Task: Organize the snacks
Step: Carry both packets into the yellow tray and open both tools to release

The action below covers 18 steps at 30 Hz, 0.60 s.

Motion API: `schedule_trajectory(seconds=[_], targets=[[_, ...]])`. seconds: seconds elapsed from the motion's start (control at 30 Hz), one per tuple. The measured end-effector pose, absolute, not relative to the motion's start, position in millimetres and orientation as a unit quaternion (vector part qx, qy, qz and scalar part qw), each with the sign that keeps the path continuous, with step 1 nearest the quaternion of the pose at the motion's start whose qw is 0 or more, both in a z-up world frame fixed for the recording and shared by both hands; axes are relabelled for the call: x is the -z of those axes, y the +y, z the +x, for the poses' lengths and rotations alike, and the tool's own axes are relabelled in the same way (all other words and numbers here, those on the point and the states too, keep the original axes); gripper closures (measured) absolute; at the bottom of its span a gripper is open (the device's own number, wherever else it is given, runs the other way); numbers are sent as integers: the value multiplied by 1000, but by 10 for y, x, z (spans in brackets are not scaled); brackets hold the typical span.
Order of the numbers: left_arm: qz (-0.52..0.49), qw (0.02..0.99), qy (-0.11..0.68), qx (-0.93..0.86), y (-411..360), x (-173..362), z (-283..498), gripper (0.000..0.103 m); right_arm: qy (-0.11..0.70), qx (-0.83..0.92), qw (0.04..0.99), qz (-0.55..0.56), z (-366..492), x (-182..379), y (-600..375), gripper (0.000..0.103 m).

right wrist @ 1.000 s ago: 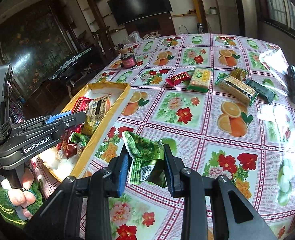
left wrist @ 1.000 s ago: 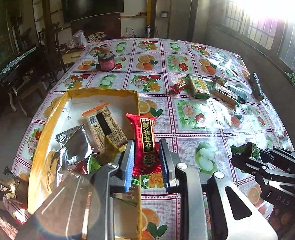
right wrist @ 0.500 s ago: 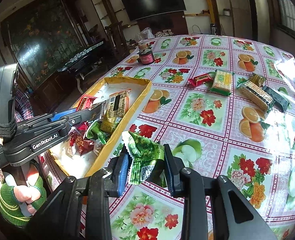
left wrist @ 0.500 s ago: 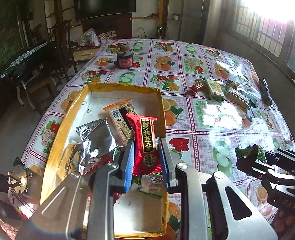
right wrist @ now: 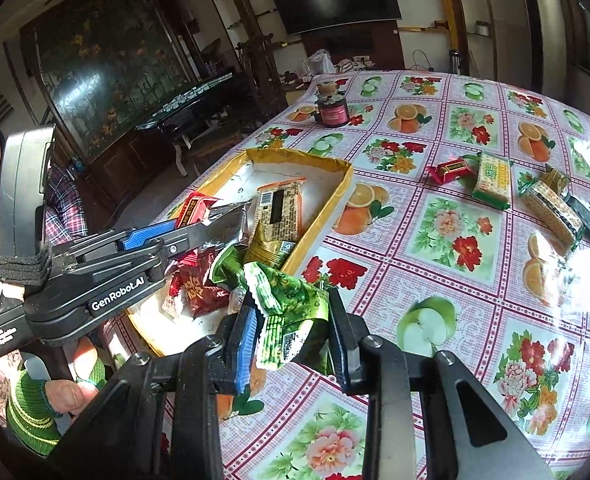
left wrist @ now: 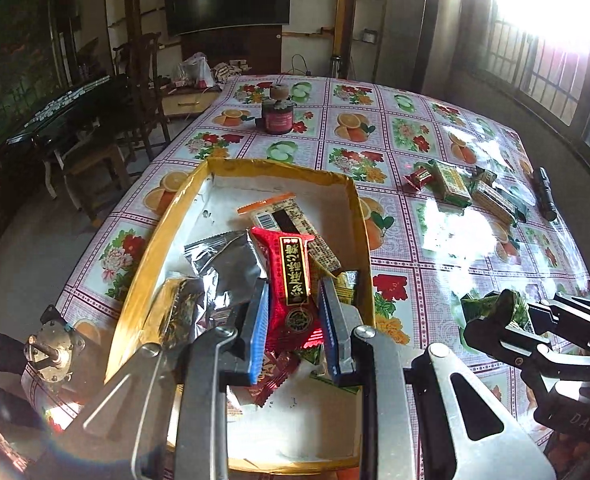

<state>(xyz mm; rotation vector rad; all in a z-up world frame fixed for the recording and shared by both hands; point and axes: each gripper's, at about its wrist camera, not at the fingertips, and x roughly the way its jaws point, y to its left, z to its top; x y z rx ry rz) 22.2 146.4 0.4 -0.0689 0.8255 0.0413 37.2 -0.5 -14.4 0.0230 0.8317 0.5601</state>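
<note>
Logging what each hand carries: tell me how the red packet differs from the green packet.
The red packet is flat and upright in the left gripper, over the yellow box; the green packet is crumpled in the right gripper, near the box's edge over the tablecloth. Both are clamped and lifted.

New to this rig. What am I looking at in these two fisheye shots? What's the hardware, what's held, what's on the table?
No robot arm: a person carries two handheld grippers, each with a fisheye camera looking along its fingers. One picture is from the left gripper, the other from the right. The left gripper is shut on a red snack packet above a yellow-edged box already holding several snacks. The right gripper is shut on a green snack packet beside the box. On the flowered tablecloth lie more wrapped snacks, a dark jar and a black flashlight.
</note>
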Motion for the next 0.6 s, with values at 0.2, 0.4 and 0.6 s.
schedule_trajectory(seconds=[0.2, 0.4, 0.6], targets=[[-41, 914, 403, -30, 1577, 22, 219, 77, 403, -283, 870, 9, 441, 156, 170, 72], [-50, 912, 405, -42, 1713, 60, 229, 77, 408, -292, 865, 5, 519, 180, 301, 72], [-57, 907, 414, -48, 1844, 130, 296, 77, 409, -299, 862, 7, 700, 183, 463, 72]])
